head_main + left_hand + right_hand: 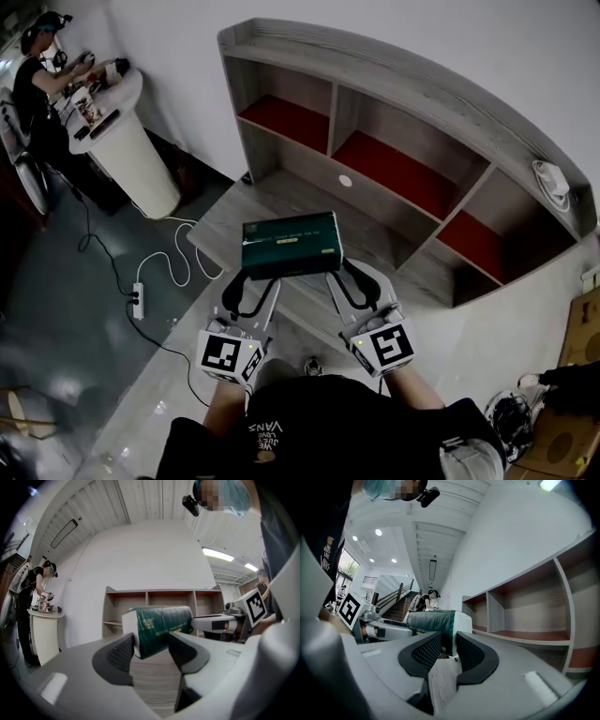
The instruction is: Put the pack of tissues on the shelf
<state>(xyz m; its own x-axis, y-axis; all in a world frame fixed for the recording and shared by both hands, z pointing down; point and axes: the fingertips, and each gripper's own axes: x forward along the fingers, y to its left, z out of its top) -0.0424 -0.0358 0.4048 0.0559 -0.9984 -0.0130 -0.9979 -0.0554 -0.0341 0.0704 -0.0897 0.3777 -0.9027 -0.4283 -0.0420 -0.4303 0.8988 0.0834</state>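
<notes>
- Nearest my camera, the left gripper (253, 281) and right gripper (354, 277) reach forward side by side, marker cubes facing up.
- Between them I carry the pack (291, 244), dark green with white ends, lying level with its long side across my view.
- Left gripper view: the left gripper (151, 641) has its fingers (123, 649) closed on the pack's (161, 627) near left corner, one pad against the white end and the other over the green face.
- Right gripper view: the right gripper (448, 641) has its fingers (429, 649) clamped on the edge of the pack (433, 620) at its white right end.
- So the pack sits just beyond both sets of fingertips, pinched at its two near corners, off any surface.
- Ahead stands the shelf (412, 103), grey wood with red-floored compartments; the pack hangs out in front of them, over the wooden base board.
- Far left, a person (42, 75) stands at a round white worktop (131, 141), well apart from me.
- On the floor lies a power strip (137, 300) with its white cable.
</notes>
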